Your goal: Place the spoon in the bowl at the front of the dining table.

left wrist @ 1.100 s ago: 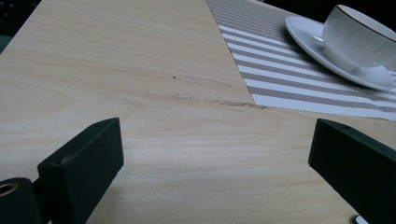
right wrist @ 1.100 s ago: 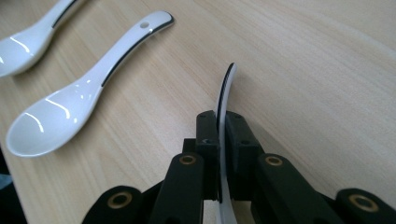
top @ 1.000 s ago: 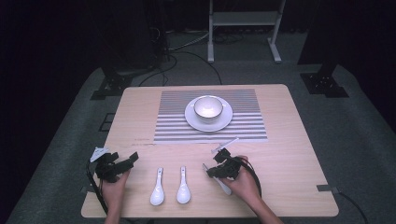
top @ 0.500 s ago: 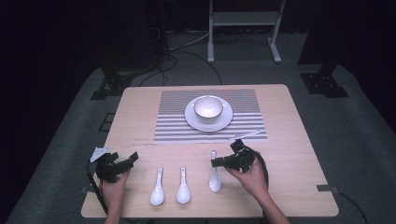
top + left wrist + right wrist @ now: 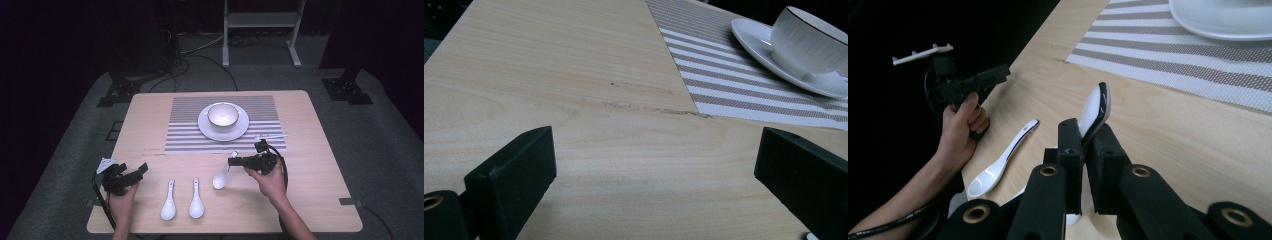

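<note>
My right gripper [image 5: 234,161] is shut on the handle of a white spoon [image 5: 220,179], held tilted just in front of the striped placemat [image 5: 185,135]. In the right gripper view the jaws [image 5: 1088,132] pinch the spoon [image 5: 1097,105], its handle tip pointing toward the mat [image 5: 1198,65]. Two more white spoons [image 5: 168,202] [image 5: 196,200] lie side by side near the front edge. A white bowl [image 5: 223,114] sits on a saucer [image 5: 242,130] on the mat. My left gripper [image 5: 140,171] rests at the front left, open over bare wood [image 5: 654,150].
The wooden table [image 5: 320,165] has bare room on its right half and along the left edge. The bowl [image 5: 811,40] and saucer [image 5: 754,35] appear far right in the left gripper view. Dark floor, cables and a stand surround the table.
My right gripper has lifted the third spoon from the front row and carried it away from the front edge toward the placemat. The left gripper has stayed put.
</note>
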`<state>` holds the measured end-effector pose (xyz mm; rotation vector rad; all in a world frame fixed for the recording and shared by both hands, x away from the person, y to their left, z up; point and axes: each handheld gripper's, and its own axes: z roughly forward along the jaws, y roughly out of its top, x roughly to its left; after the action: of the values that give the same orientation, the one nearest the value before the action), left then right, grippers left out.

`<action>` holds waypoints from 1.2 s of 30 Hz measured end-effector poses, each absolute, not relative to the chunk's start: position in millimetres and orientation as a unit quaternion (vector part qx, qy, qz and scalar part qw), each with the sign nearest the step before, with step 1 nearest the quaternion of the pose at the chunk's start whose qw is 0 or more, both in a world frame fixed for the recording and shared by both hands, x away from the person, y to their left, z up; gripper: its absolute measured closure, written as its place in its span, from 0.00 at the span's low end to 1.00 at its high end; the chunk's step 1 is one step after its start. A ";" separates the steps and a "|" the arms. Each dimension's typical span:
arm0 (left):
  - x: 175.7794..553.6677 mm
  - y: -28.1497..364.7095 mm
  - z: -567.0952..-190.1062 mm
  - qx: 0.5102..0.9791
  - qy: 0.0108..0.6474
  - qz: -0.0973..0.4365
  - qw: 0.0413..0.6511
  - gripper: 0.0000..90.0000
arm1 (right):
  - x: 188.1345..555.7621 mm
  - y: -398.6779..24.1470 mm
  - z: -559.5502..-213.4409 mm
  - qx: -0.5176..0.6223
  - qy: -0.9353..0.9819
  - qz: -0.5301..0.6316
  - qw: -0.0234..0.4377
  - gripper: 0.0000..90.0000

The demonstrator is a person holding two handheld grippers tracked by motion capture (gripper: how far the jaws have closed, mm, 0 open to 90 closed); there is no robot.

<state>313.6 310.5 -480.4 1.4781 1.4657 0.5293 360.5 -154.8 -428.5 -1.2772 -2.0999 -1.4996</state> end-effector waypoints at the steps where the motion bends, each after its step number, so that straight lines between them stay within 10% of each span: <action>1: 313.6 310.5 -480.4 0.605 0.600 0.217 0.477 0.02 | 361.8 -155.3 -428.6 -0.443 -0.720 -0.517 0.131 0.94; 36: 313.3 310.6 -480.4 0.605 0.599 0.216 0.478 0.02 | 423.1 -167.1 -403.6 -0.501 -0.663 -0.549 0.095 0.94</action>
<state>313.3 310.6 -480.4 1.4779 1.4626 0.5279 423.1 -167.1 -403.6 -1.4849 -1.9645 -1.6277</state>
